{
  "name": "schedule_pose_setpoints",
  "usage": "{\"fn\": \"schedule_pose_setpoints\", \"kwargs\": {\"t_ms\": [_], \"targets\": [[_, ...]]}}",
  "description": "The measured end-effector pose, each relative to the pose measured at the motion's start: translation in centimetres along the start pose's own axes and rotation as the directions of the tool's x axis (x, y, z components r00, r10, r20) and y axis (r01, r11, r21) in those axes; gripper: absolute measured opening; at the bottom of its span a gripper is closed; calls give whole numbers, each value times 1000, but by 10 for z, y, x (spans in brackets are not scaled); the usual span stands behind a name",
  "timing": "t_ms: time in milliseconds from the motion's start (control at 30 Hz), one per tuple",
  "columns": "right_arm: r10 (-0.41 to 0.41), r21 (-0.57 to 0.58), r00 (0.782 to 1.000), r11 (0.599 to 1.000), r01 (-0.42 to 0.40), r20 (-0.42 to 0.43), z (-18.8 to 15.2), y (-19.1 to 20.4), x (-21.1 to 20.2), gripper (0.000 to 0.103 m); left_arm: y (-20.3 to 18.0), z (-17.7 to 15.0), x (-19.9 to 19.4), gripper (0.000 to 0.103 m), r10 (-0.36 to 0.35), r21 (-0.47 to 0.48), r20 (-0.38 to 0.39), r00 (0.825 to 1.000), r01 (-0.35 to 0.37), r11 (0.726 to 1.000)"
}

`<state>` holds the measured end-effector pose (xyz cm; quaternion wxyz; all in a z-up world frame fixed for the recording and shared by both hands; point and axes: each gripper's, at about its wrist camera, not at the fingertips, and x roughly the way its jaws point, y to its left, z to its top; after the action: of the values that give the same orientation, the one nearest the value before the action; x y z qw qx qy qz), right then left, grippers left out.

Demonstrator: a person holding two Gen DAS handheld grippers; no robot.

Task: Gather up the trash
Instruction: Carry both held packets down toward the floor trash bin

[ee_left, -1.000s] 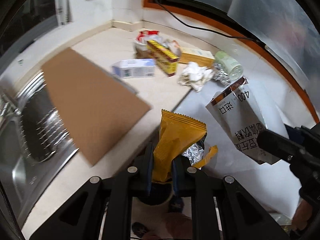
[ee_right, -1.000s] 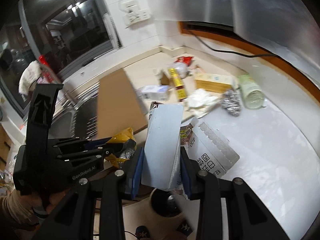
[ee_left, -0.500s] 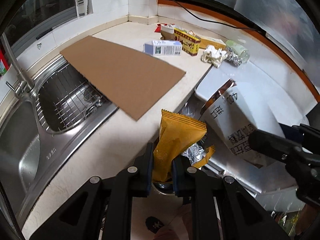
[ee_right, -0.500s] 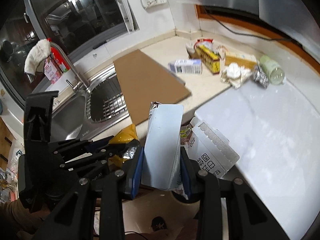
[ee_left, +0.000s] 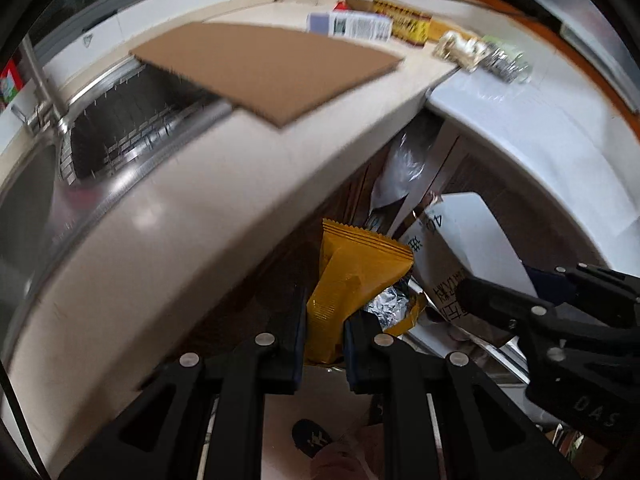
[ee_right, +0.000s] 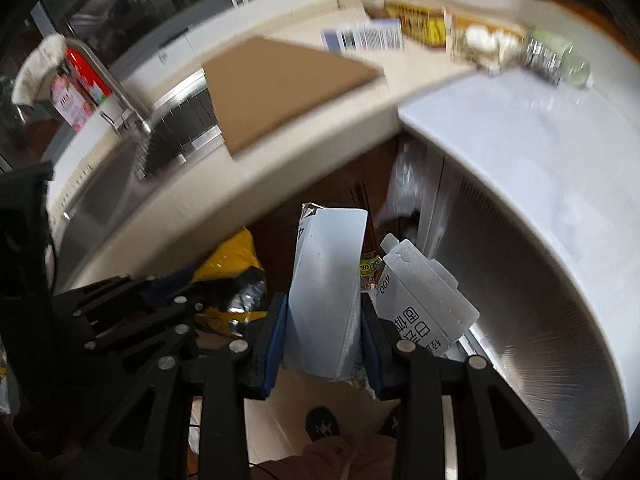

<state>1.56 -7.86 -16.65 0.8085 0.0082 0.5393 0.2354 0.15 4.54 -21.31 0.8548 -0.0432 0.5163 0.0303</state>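
Trash was in both grippers, below the counter [ee_left: 168, 236] edge: the left gripper [ee_left: 325, 334] pinched a yellow snack wrapper [ee_left: 352, 280] between its pads, and the right gripper [ee_right: 325, 328] clamped a flattened white carton [ee_right: 326, 280]. More litter, a small blue-white box [ee_left: 352, 26] and crumpled paper [ee_right: 486, 46], lay far back on the counter beyond a cardboard sheet [ee_left: 272, 68]
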Motion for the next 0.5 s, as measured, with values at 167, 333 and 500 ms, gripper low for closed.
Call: {"fn": "schedule_pose_setpoints", "kwargs": {"t_ms": [167,333,500], "targets": [[-3,-32,998,999,2,-61,-16,-19,42,35,-7,-17,41,14,24,-37,-21,999,-25,999],[0,-49,995,999,-5,-95,-30,-40,80,35,-9,-34,89,14,43,-97,-55,998,-48,994],[4,-3,992,1000,-5,-123,-41,-61,118,35,-10,-54,131,14,50,-141,-93,994,-63,988]]}}
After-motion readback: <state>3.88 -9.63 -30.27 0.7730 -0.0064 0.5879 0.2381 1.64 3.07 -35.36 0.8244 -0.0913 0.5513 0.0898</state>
